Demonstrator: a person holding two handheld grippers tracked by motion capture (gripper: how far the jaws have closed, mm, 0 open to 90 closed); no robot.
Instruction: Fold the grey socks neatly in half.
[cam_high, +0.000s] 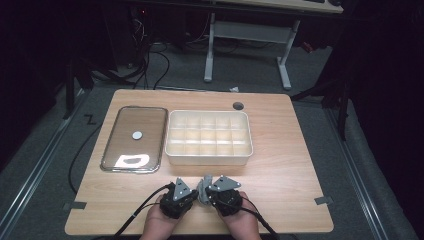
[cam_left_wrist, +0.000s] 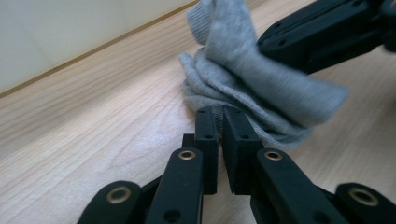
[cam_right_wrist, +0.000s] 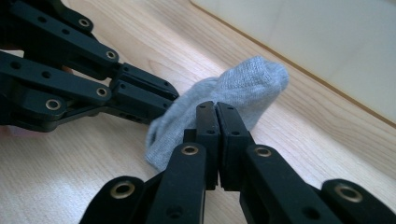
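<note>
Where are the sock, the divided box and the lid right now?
sock (cam_right_wrist: 243, 88), right gripper view, on its rounded toe end.
box (cam_high: 208, 159), high view, on its front wall.
lid (cam_high: 150, 130), high view, on bare surface right of its knob.

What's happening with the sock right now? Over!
Left gripper and right gripper both shut on grey sock. Sock bunched at table's near edge. Divided box ahead, path clear.
</note>
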